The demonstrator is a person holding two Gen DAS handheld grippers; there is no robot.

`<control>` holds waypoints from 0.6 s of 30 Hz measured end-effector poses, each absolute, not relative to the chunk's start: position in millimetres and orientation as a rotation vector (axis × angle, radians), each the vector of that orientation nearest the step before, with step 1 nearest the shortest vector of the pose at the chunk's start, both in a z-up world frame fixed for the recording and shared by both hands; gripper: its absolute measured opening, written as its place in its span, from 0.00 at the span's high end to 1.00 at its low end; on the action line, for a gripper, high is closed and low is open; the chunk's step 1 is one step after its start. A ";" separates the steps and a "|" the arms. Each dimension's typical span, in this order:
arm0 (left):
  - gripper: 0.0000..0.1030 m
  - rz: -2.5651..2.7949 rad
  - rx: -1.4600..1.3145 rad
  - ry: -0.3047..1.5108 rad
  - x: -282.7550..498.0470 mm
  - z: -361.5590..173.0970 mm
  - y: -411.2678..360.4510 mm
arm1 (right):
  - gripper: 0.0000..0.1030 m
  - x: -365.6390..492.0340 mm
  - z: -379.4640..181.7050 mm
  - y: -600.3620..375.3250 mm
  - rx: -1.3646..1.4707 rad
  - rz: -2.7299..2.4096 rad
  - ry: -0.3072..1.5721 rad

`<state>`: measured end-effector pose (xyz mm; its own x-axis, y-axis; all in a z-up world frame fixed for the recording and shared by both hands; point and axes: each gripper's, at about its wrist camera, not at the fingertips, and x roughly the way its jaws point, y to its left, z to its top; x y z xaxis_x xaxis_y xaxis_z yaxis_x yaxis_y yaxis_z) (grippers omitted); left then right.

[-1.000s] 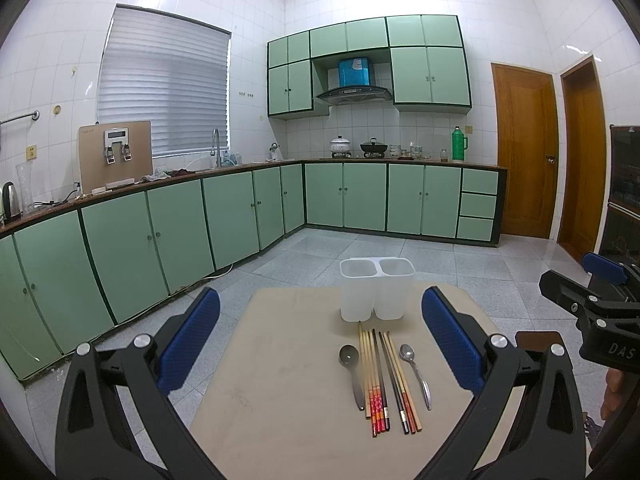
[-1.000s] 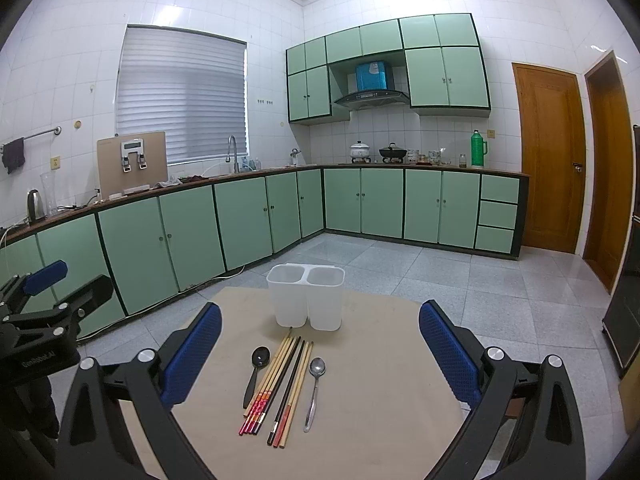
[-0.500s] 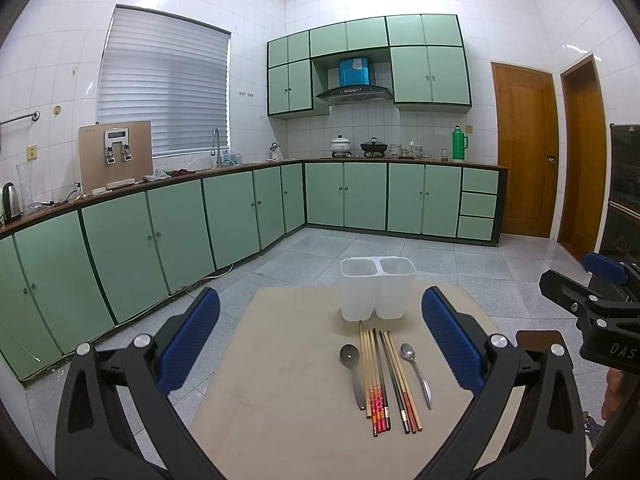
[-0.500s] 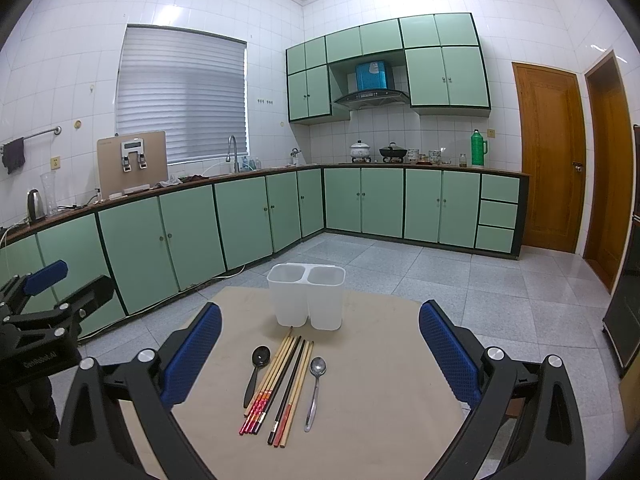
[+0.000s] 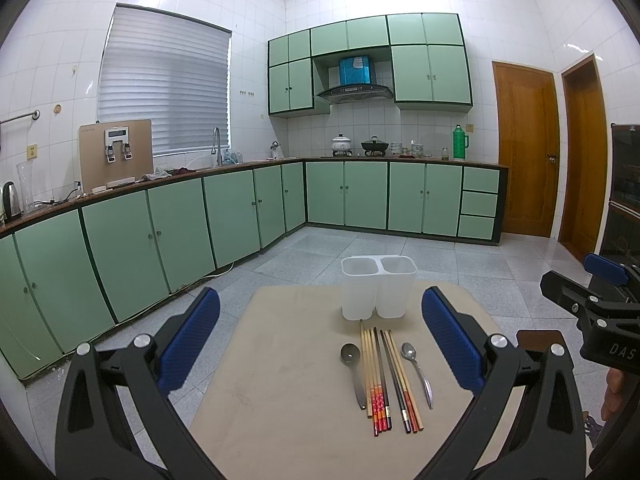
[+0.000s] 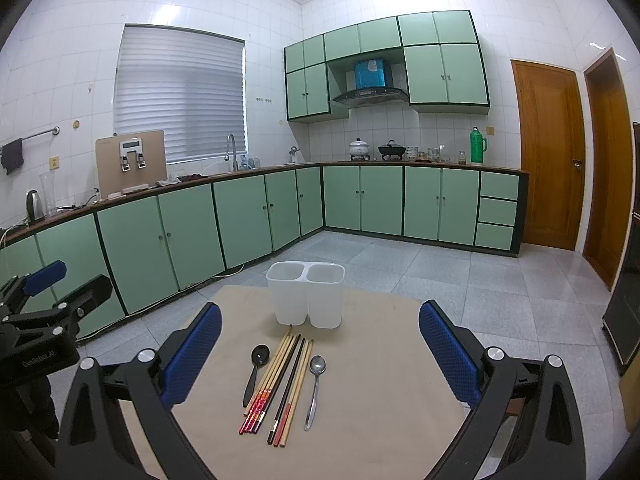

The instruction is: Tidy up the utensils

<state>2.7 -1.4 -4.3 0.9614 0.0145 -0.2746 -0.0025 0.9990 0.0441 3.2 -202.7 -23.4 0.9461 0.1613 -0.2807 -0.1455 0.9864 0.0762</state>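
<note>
A white two-compartment holder (image 5: pixel 377 293) (image 6: pixel 306 294) stands at the far side of a beige table (image 5: pixel 288 392) (image 6: pixel 376 400). In front of it lie a dark spoon (image 5: pixel 353 368) (image 6: pixel 255 370), several chopsticks (image 5: pixel 384 380) (image 6: pixel 280 384) in a row, and a steel spoon (image 5: pixel 417 372) (image 6: pixel 315 384). My left gripper (image 5: pixel 320 336) hangs open above the table, left of the utensils. Wide open too, my right gripper (image 6: pixel 320 340) is held over the utensils. Each gripper shows at the edge of the other's view, the right gripper (image 5: pixel 600 312) and the left gripper (image 6: pixel 44 320).
Green kitchen cabinets (image 5: pixel 160 232) run along the left and back walls, with a tiled floor (image 6: pixel 440 272) between them and the table. Two wooden doors (image 5: pixel 524 152) stand at the right. A person's hand (image 5: pixel 614 396) shows at the right edge.
</note>
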 end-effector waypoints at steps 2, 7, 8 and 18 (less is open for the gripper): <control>0.05 0.009 0.043 0.279 2.8 -4.4 -1.4 | 0.06 3.4 -23.6 -203.0 0.055 0.157 0.290; 0.05 0.009 0.043 0.280 3.5 -6.0 -0.5 | 0.06 6.8 -27.3 -203.5 0.059 0.154 0.293; 0.05 0.009 0.043 0.281 3.7 -6.6 0.0 | 0.06 6.9 -27.5 -203.4 0.060 0.154 0.294; 0.05 0.010 0.042 0.293 13.4 -13.9 4.3 | 0.06 10.8 -27.3 -206.9 0.065 0.153 0.303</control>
<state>13.4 4.3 -13.9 0.9573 0.0157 -0.2886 -0.0035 0.9991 0.0430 10.8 -206.9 -27.3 0.9429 0.1594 -0.2926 -0.1399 0.9864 0.0865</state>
